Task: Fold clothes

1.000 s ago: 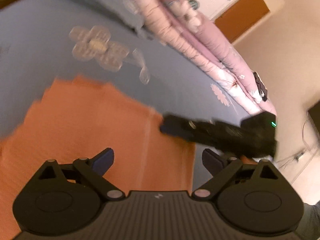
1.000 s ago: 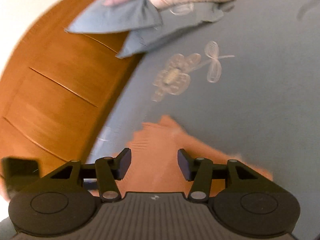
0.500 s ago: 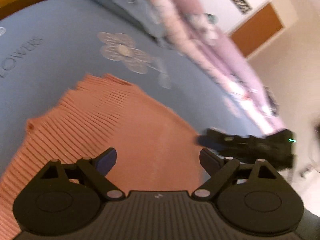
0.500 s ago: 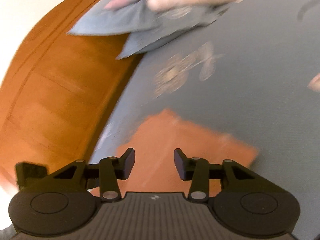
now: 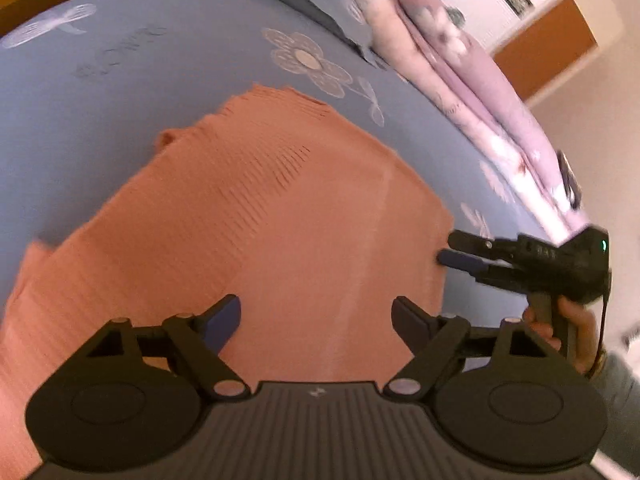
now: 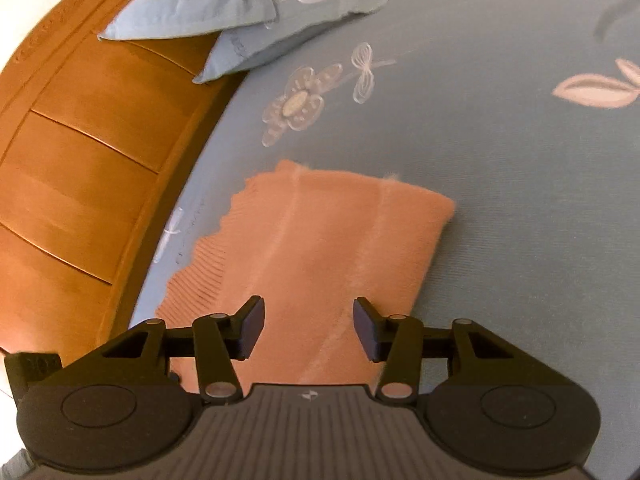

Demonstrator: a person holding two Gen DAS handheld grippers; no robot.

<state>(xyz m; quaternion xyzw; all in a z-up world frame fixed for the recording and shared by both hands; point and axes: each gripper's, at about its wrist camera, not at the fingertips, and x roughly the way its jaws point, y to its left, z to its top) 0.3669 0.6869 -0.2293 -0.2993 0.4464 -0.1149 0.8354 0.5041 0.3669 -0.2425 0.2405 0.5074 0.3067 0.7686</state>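
- On the blue bed [image 6: 500, 184], more of the orange knit [image 5: 256, 216] shows than a second ago.
- It lies flat, folded, ribbed.
- Left gripper [image 5: 316, 318] and right gripper [image 6: 308, 326] hover above it, jaws apart.

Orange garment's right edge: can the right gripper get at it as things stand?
Probably yes. The right gripper is open, its tips at the edge of the orange garment, which lies flat on the bedsheet with nothing between.

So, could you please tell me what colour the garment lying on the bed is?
The garment is salmon-orange, with a ribbed knit; the left wrist view shows it best.
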